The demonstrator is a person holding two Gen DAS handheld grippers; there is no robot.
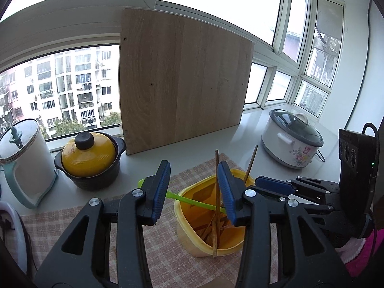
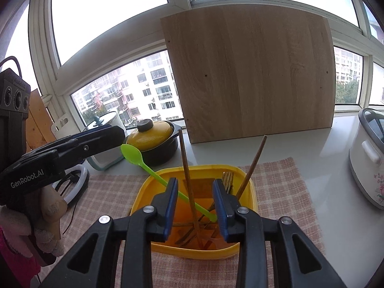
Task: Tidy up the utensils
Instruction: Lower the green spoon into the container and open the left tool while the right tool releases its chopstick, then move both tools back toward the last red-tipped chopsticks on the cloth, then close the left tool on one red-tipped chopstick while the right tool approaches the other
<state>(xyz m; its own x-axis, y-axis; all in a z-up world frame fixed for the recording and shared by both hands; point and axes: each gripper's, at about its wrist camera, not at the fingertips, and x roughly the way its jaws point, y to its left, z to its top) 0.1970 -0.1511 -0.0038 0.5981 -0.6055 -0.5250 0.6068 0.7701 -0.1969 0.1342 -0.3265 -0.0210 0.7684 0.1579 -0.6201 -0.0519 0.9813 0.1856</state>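
Note:
A yellow utensil tub (image 1: 192, 240) (image 2: 146, 187) stands on a pink checked cloth (image 1: 60, 223) (image 2: 283, 180). Inside it are a green plastic spoon (image 1: 192, 200) (image 2: 134, 154) that leans out over the left rim, wooden chopsticks (image 1: 216, 168) (image 2: 184, 158), and a fork (image 2: 227, 180). My left gripper (image 1: 195, 192) is open and empty, just above the tub's left side. My right gripper (image 2: 195, 204) is open and empty over the tub's mouth, with a chopstick and the spoon handle between its jaws.
A wooden board (image 1: 182, 79) (image 2: 252, 72) leans on the window behind. A yellow-lidded black pot (image 1: 88, 158) (image 2: 153, 141) and a white kettle (image 1: 24, 158) stand at the left. A white rice cooker (image 1: 290, 139) (image 2: 367, 156) stands at the right.

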